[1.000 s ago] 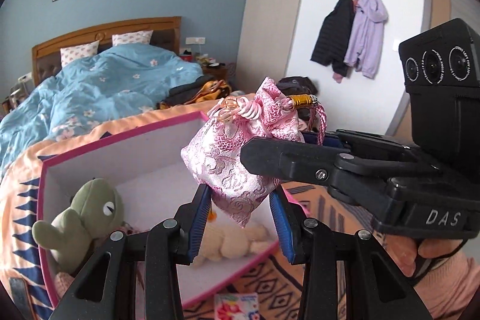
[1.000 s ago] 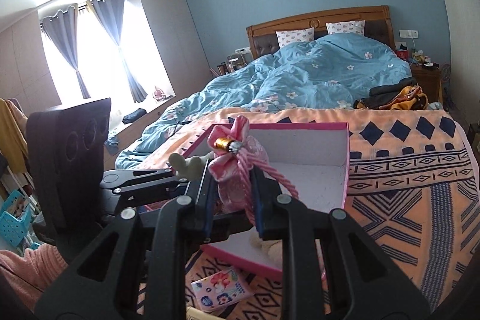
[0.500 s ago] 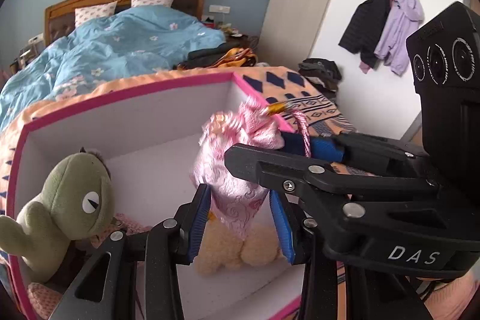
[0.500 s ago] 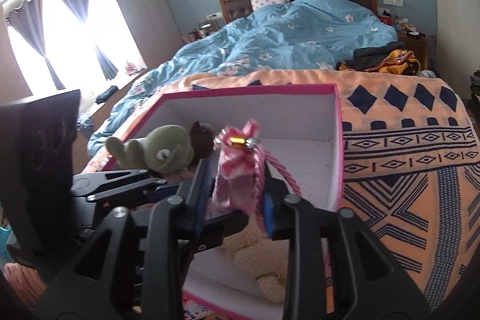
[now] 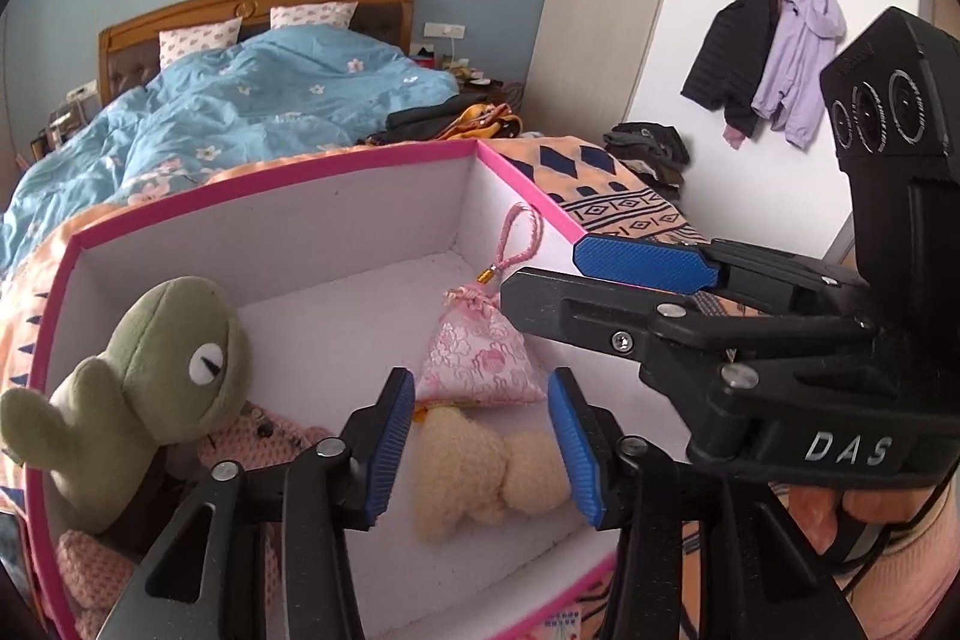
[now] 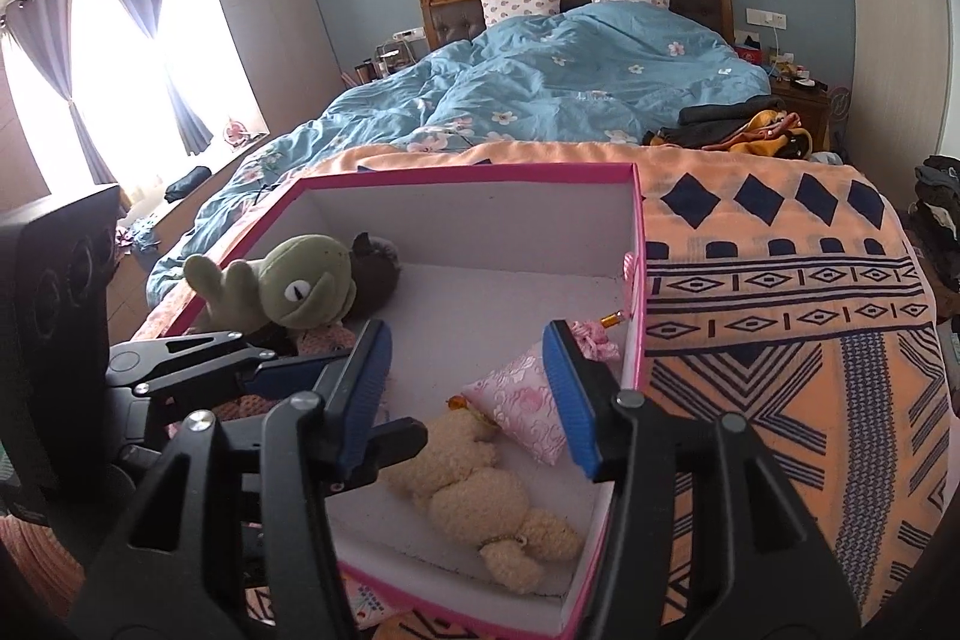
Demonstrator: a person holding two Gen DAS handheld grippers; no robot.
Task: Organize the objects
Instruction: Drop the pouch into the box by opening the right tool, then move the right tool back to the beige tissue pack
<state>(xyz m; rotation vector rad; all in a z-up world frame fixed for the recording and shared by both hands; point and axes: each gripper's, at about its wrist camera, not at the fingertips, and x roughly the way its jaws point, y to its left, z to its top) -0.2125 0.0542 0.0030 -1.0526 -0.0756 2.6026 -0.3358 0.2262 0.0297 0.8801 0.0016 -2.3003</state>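
My left hand-held gripper (image 5: 480,448) hides part of the cream plush (image 5: 480,472); the box (image 5: 336,160) cuts off at the frame's bottom.

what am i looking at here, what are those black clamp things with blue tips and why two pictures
They are two hand-held grippers, one in each of a person's hands, each with a fisheye camera looking along its fingers. One picture comes from the left gripper, the other from the right gripper. Below them a pink-rimmed box sits on a patterned blanket on a bed. Inside lie a green plush toy, a cream plush toy and a pink drawstring pouch. Both sets of jaws are opening with nothing gripped; the pouch rests in the box.
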